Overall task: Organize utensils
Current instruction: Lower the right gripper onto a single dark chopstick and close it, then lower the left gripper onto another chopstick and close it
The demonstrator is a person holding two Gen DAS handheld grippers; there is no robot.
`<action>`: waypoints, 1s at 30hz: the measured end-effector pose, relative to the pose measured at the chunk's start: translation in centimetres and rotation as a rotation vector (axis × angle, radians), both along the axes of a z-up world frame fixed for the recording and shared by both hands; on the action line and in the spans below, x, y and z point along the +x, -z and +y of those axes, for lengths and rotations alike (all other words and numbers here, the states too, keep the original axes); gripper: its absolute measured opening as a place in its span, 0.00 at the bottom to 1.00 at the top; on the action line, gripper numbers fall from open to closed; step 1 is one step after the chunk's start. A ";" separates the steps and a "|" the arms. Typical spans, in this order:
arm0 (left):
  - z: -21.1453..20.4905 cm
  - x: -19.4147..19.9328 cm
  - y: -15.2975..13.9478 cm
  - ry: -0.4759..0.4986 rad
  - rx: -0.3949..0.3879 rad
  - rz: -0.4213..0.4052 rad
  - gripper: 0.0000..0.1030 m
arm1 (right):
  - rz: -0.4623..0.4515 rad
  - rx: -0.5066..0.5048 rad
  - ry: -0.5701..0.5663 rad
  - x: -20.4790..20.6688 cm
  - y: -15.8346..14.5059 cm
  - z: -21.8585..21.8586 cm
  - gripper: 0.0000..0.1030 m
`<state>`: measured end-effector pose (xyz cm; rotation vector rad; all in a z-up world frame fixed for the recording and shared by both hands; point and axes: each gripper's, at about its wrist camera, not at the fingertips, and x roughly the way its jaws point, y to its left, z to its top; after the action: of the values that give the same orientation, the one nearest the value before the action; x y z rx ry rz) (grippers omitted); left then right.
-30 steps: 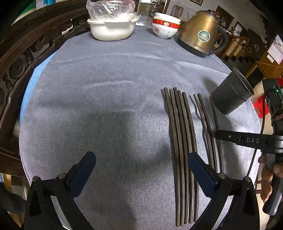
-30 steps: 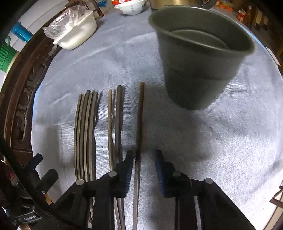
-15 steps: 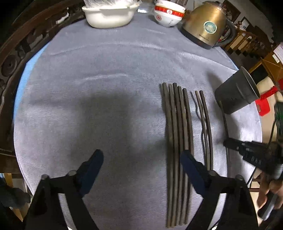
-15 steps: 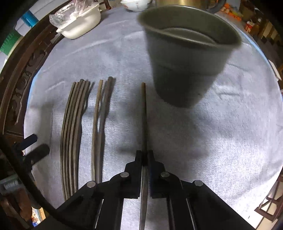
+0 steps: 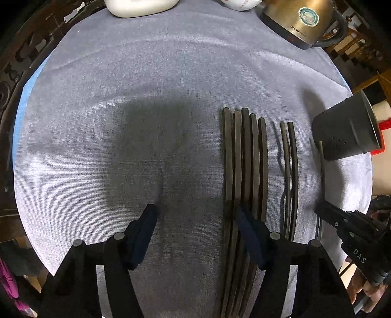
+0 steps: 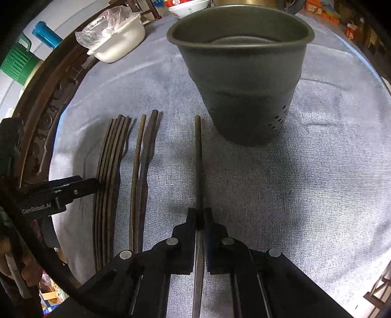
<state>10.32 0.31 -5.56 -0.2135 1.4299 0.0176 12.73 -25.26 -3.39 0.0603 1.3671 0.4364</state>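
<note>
Right tool (image 6: 200,221) pinching one chopstick (image 6: 198,151), left tool (image 5: 195,221) closing by the bundle (image 5: 244,159), nothing pinched yet; we'd lift level & tip into the holder cup (image 6: 244,80) imo

The white dish (image 5: 140,8) and the bowl (image 5: 238,3) beside it are cut off by the top edge of the left wrist view, and part of the kettle (image 5: 300,22) is lost there too. The near ends of the bunched chopsticks (image 5: 244,171) are hidden behind the left tool (image 5: 195,220). The inside of the grey cup (image 6: 244,80) is only partly seen.
</note>
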 end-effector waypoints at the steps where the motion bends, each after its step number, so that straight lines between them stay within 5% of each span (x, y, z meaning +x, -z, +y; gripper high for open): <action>1: 0.0 0.1 0.0 0.000 0.000 0.002 0.61 | -0.001 0.003 -0.003 0.0 0.0 -0.1 0.08; 3: 0.4 0.2 -0.3 -0.007 -0.008 0.017 0.53 | 0.000 0.010 -0.006 0.0 0.0 -0.2 0.08; 9: 1.5 0.5 -0.3 -0.021 -0.038 0.040 0.52 | 0.001 0.010 -0.013 -0.1 -0.1 -0.1 0.08; 18: 2.0 1.1 0.1 -0.023 -0.050 0.066 0.21 | 0.002 -0.018 -0.022 0.6 0.1 1.1 0.08; 23: 0.7 2.9 0.4 0.080 -0.007 0.098 0.09 | 0.006 -0.077 -0.066 0.9 0.2 2.3 0.08; 30: -0.9 4.7 1.1 0.227 0.015 0.193 0.10 | 0.029 -0.262 -0.247 1.4 0.3 6.0 0.08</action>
<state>15.02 -0.55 -6.66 -0.0363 1.6386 -0.1403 14.12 -19.28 -3.69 -0.3213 1.4565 0.4592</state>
